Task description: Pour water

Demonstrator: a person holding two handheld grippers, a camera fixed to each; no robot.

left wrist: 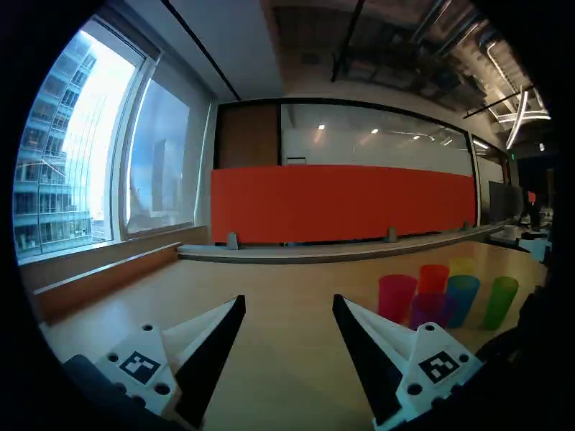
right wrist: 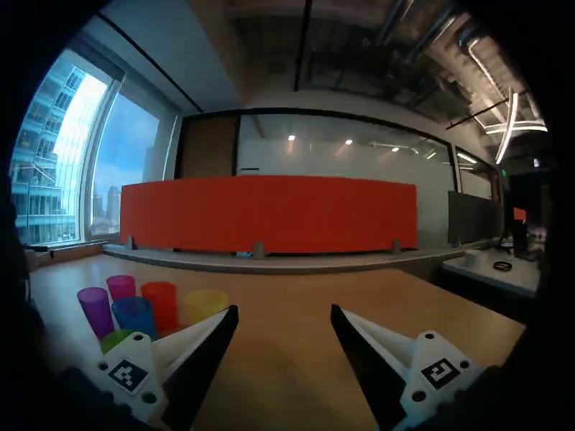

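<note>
A pink cup [left wrist: 397, 298], red cup [left wrist: 433, 279], yellow cup [left wrist: 462, 266], blue cup [left wrist: 462, 296], green cup [left wrist: 500, 302] and purple cup [left wrist: 430, 310] stand upright, bunched close together on the wooden table [left wrist: 287, 302]. All six are translucent plastic. I can't tell whether any holds water.

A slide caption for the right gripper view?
Open right gripper above a wooden table, coloured cups clustered left of it.

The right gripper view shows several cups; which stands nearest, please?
The green cup, partly hidden behind the right gripper; the blue cup and the rest stand farther back.
</note>
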